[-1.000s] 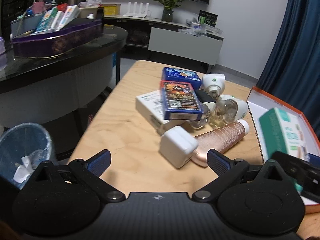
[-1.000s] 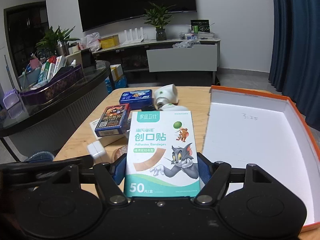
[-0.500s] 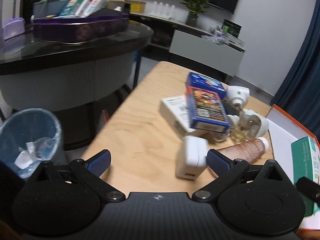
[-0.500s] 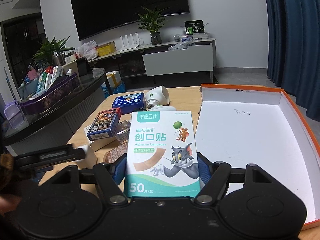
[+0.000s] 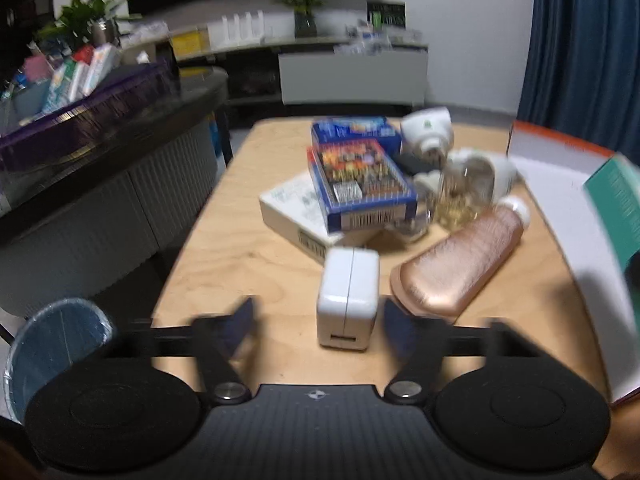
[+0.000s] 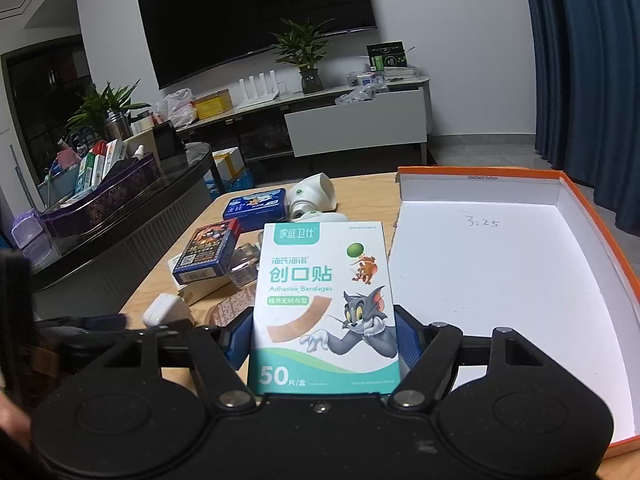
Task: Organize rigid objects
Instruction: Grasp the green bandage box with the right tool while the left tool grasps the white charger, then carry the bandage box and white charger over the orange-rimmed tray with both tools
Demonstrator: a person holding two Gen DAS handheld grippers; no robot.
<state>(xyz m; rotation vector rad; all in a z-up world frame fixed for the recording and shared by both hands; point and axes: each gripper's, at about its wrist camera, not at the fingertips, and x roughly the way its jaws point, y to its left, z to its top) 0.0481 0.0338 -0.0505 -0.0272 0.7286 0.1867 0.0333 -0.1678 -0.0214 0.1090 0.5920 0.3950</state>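
Note:
In the left wrist view a white charger block (image 5: 348, 298) lies on the wooden table (image 5: 248, 264), between the fingers of my left gripper (image 5: 319, 311). Its jaws are closing. The blurred pads stand on either side of the block, and a gap still shows on the left side. Behind it lie a rose-gold tube (image 5: 460, 264), a blue card box (image 5: 360, 184) on a white box (image 5: 296, 208), a blue tin (image 5: 354, 132) and white plug-in devices (image 5: 428, 128). My right gripper (image 6: 324, 340) is shut on a bandage box (image 6: 324, 300), held beside the white, orange-rimmed tray (image 6: 500, 280).
A bin with a blue liner (image 5: 52, 344) stands on the floor to the left of the table. A dark curved counter (image 5: 120, 152) carries a purple tray of boxes. A low TV cabinet (image 6: 356, 120) and blue curtains (image 6: 580, 80) are behind.
The left gripper has swung so that the charger block sits centred between its fingers, and its jaws have narrowed. The right gripper has stayed nearly still with the bandage box in it.

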